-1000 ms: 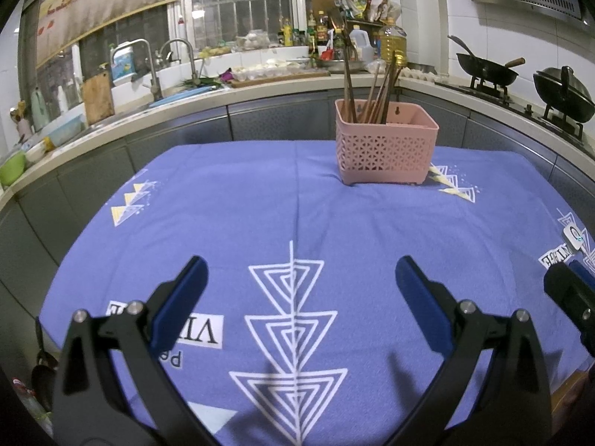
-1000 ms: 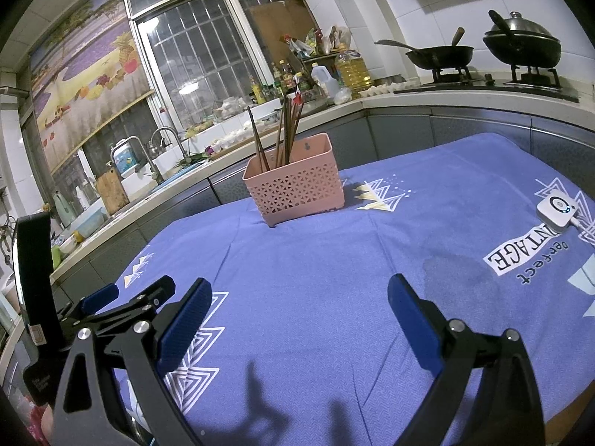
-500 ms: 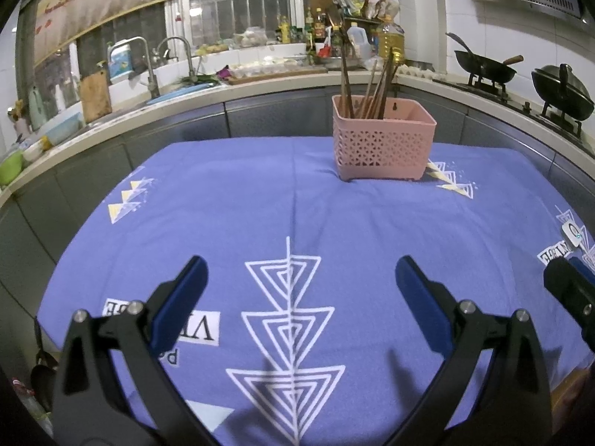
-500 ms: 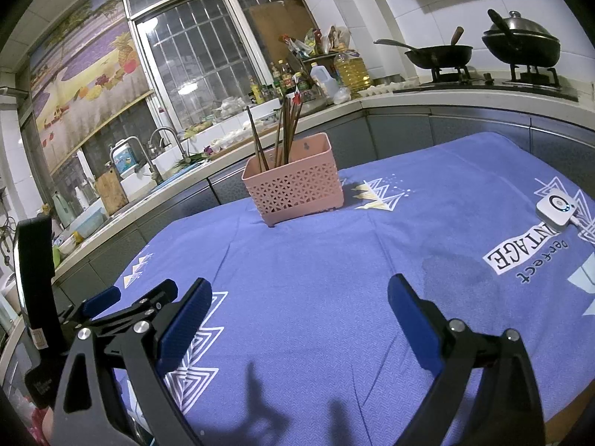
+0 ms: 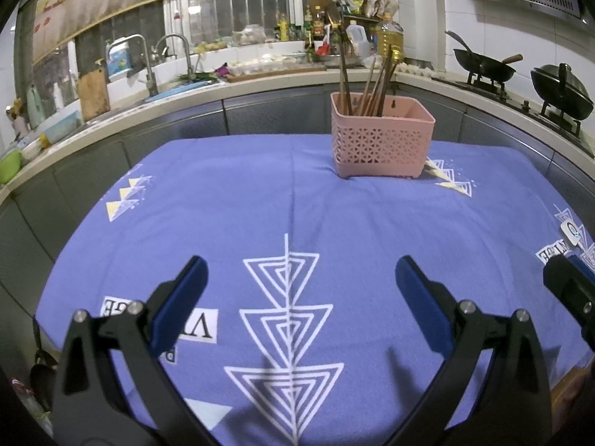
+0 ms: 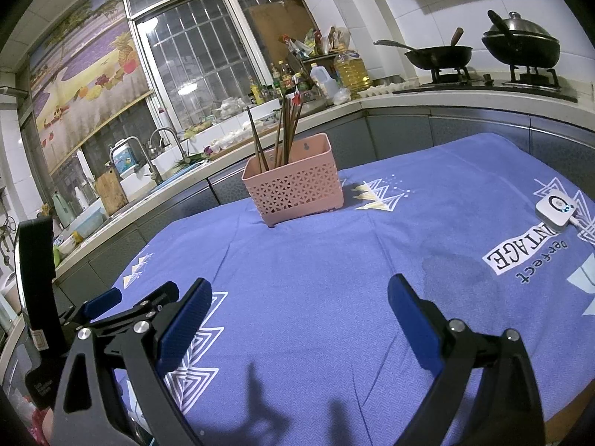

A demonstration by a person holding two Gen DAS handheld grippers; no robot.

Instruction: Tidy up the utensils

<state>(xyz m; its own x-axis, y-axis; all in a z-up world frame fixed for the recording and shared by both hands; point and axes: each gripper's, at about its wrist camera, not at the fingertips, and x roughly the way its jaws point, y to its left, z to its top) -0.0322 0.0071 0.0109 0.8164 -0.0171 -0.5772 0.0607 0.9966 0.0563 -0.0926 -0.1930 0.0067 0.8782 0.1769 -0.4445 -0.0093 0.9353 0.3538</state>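
Left gripper (image 5: 297, 282) sat over the near edge of the blue tablecloth (image 5: 230, 200), jaws spread wide, nothing between them. In the right wrist view it showed at the cloth's near left corner, beside the right gripper (image 6: 297, 297), which was just as wide and just as empty.

Nothing loose lay on the cloth in either view. Every utensil visible was already standing in the pink basket (image 5: 383, 148) toward the far edge, right of centre in the left wrist view. The chopsticks (image 5: 366, 81) leaned upright in the basket's left part; the right part looked empty, though I couldn't tell whether a divider splits it.

Judgement: sorting looked done or nearly so, both tools parked well back from the basket. If anything remains, the next move calls for finding a stray piece outside these views, or reaching to the far edge to tidy the bundle. That would need the jaws narrowed around thin, slippery sticks.

Counts:
- basket: one
- chopsticks: roughly seven or eight, overlapping too much for an exact number
- grippers: two
- white puck device (image 6: 556, 209) with cable, right edge of the cloth: one
- woks (image 6: 438, 55) on the stove behind, on the right: two, one lidded
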